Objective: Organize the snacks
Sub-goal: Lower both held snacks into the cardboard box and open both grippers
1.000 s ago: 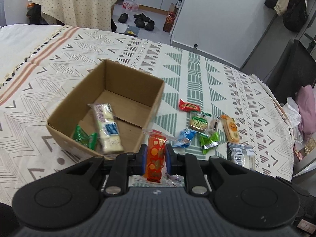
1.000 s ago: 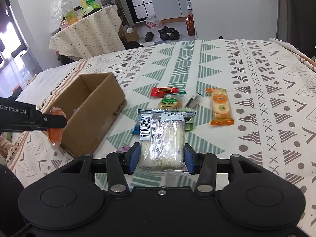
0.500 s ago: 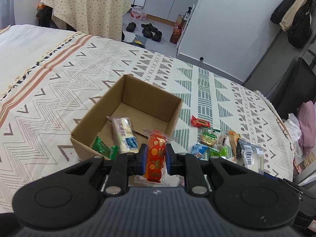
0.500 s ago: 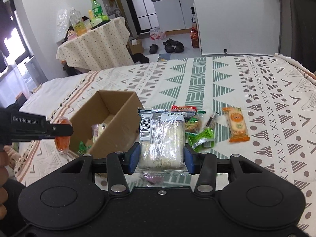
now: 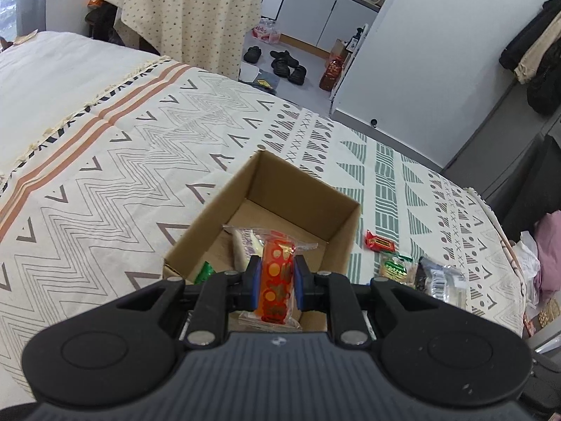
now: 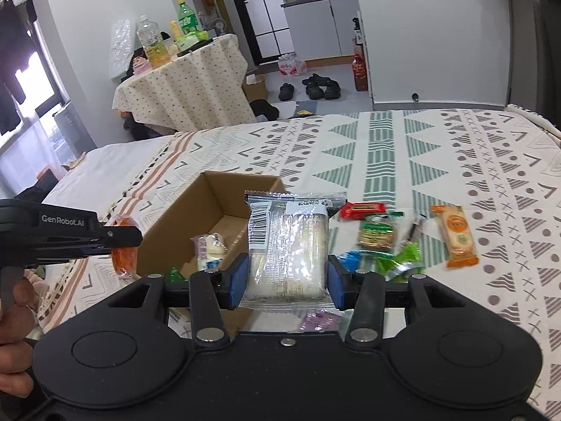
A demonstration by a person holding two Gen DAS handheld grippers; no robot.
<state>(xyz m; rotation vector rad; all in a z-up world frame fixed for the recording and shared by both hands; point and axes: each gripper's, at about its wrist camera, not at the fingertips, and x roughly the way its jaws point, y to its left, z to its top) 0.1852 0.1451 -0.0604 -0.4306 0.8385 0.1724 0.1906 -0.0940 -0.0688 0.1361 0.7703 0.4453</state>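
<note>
On a patterned bedspread [image 5: 105, 182], open-topped cardboard box [image 5: 301, 189] holding a long white-wrapped snack bar [image 6: 210, 249] with a blue patch and a small green packet [image 5: 205, 271] at the near wall. Plain brown corrugated walls, square-cornered, flat floor partly bare.

Above the box's near edge, left gripper [image 5: 277, 277] clamped narrow on an orange wrapped snack [image 5: 277, 273] printed with yellow dots, crinkled clear seals at both ends, standing upright between blue pads. At the right view's left edge, hand [image 6: 14, 319] on that gripper's handle. Right gripper [image 6: 285, 273] closed on a clear-wrapped cracker pack [image 6: 287, 245], barcode at its top corner, pale ridged slabs inside, held just right of the box.

Loose on the cloth to the right: a red packet [image 6: 361, 208], a round biscuit in green-trimmed wrap [image 6: 378, 233], crumpled green wrappers [image 6: 403, 259], a blue one [image 6: 350, 258], a long orange-edged cracker bar [image 6: 455, 236].

Compared with a second ago, both views drawn back and higher, box nearer frame centre, orange snack now over the box instead of short of it; grips unchanged.
</note>
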